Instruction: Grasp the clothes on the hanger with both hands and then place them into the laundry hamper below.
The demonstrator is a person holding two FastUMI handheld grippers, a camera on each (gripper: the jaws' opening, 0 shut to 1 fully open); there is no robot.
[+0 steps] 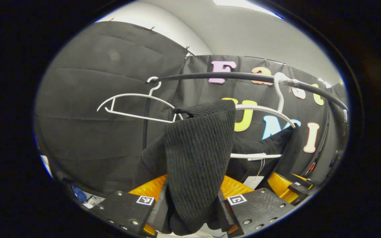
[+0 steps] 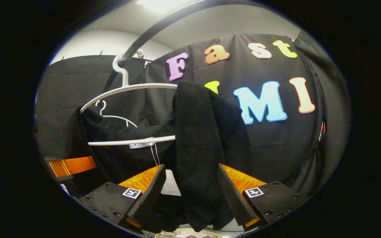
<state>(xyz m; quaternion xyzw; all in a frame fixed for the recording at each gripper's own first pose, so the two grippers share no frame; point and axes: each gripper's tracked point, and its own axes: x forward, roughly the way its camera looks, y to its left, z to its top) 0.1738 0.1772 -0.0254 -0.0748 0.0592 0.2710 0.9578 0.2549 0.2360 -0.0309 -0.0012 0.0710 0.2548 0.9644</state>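
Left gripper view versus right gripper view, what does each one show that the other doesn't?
The left gripper view alone takes in the whole bare white plastic hanger and the long span of black metal rail. The right gripper view alone reveals a ceiling light. Both share the black ribbed knit garment between the jaws, its loaded white hanger and paper tag.

**A cloth-walled recording booth set up as a clothes corner**

I'm looking into a staged booth, not a real home. Black cloth (image 1: 104,109) hangs pinned as walls, with plain pale wall and ceiling (image 1: 243,29) above it. A dark clothes rail (image 1: 230,76) crosses the space, carrying 2 white hangers: 1 bare hanger (image 1: 134,105), and 1 hanger (image 2: 127,89) holding a black knit garment (image 1: 197,155) with a tag (image 1: 252,181).
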